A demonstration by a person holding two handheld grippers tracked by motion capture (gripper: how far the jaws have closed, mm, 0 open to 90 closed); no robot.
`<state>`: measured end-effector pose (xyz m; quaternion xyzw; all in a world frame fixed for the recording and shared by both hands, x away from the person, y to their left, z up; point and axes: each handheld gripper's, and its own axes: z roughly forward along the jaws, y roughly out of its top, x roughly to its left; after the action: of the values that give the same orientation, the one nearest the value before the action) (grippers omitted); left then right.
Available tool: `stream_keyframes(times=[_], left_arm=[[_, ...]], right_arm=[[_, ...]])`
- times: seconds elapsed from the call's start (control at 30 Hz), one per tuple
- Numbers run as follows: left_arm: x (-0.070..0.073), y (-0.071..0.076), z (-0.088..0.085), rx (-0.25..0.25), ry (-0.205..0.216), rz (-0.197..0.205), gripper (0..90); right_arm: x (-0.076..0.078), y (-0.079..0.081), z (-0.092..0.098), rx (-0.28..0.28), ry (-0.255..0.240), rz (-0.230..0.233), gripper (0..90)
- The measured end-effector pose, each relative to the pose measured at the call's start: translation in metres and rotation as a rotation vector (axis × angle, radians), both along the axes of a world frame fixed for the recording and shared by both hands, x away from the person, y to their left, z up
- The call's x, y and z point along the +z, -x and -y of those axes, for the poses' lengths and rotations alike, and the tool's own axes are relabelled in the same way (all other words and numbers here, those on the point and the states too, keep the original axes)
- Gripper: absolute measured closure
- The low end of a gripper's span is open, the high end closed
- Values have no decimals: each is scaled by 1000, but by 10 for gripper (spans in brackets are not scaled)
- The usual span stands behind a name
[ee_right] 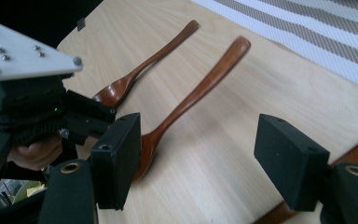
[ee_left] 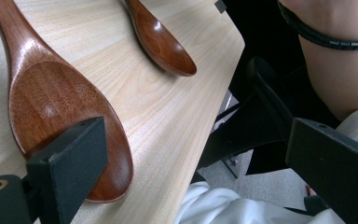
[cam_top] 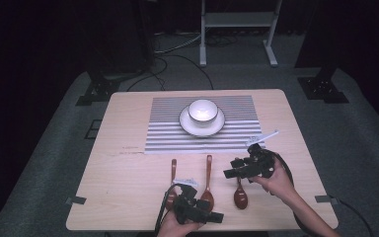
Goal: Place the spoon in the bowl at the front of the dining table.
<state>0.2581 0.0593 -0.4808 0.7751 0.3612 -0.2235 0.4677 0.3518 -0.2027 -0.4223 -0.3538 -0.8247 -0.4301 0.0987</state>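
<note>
Both grippers are spread wide w/ nothing in them: my left gripper (cam_top: 212, 216) hangs at the table's (cam_top: 128, 118) near edge over the middle spoon's (cam_top: 208, 187) bowl end, my right gripper (cam_top: 233, 168) just above the right spoon (cam_top: 240, 195). All three spoons, incl. the left spoon (cam_top: 172, 185), lie flat along that near edge. Bowl (cam_top: 202, 111) on its plate (cam_top: 185, 123) sits toward the far edge, apparently empty, so by my read no pick is done yet.

We look down on the table (cam_top: 128, 148) from high above its near side; both gripper views sit close over its near edge, sharing the middle spoon (ee_left: 60, 107).
</note>
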Motion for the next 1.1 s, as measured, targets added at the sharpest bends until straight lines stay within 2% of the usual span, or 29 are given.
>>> stream_keyframes(times=[0.2,0.6,1.1], left_arm=[[0,0,0,-1,1,0,44],[0,0,0,0,7,-3,44],[-1,0,-1,-2,13,-3,44]], right_arm=[[-1,-11,-13,17,25,-10,306],[-7,-31,-27,12,29,-34,310],[-15,-43,-46,33,35,-66,318]])
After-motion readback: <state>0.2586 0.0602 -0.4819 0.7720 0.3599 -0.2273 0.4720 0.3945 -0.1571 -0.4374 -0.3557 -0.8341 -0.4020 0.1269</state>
